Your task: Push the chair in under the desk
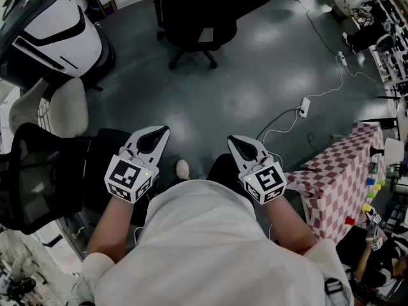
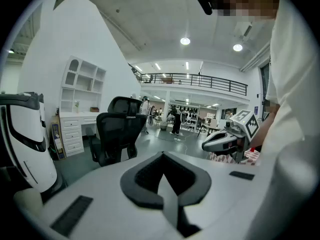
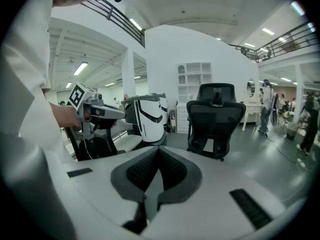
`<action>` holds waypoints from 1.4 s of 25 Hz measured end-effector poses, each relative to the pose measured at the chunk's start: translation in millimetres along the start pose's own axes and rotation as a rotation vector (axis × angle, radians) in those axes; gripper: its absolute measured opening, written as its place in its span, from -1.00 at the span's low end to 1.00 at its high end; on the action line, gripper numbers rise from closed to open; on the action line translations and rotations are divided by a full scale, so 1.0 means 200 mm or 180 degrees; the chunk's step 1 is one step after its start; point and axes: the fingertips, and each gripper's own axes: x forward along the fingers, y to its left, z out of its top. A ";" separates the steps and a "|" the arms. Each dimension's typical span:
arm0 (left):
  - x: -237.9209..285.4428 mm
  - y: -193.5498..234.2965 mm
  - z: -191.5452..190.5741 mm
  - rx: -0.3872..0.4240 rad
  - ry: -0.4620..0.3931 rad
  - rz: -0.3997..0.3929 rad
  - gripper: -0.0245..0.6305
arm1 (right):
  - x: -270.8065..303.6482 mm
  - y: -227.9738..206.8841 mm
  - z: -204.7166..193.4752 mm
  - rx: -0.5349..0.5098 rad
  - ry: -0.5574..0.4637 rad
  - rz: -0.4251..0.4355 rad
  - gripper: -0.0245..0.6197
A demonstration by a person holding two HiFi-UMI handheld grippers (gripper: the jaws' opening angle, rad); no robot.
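I hold the left gripper (image 1: pixel 156 136) and the right gripper (image 1: pixel 237 144) out in front of me, side by side and apart. Each has its jaws pressed together with nothing between them. The black mesh chair (image 1: pixel 38 177) stands at my near left, just beside the left gripper, with its backrest on the left. A second black chair (image 1: pixel 191 11) stands far off across the grey floor (image 1: pixel 255 75). A checked table (image 1: pixel 338 177) is at near right.
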 end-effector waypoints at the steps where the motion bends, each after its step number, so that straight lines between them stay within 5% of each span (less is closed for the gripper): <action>1: -0.03 -0.01 0.00 -0.0011 0.0000 0.0003 -0.94 | 0.00 0.02 0.01 -0.0011 0.0020 0.0012 -0.92; 15: 0.00 -0.08 -0.05 0.0122 0.0070 -0.0116 -0.93 | -0.04 0.01 0.00 0.0042 0.0029 -0.0145 -0.91; 16: 0.03 -0.07 -0.04 0.0133 0.0059 -0.0103 -0.85 | -0.04 -0.01 0.00 0.0042 0.0002 -0.0147 -0.87; 18: 0.07 -0.03 0.00 0.0112 0.0011 -0.0097 -0.42 | -0.02 -0.06 0.03 0.0071 -0.0100 -0.0164 -0.33; 21: 0.15 0.05 0.05 0.0060 -0.0038 -0.0060 -0.19 | 0.04 -0.18 0.10 0.0105 -0.0235 -0.0257 -0.11; 35: 0.71 0.42 0.37 0.0173 0.0069 0.0271 -0.21 | 0.45 -0.93 0.30 0.0088 -0.0271 -0.0286 -0.11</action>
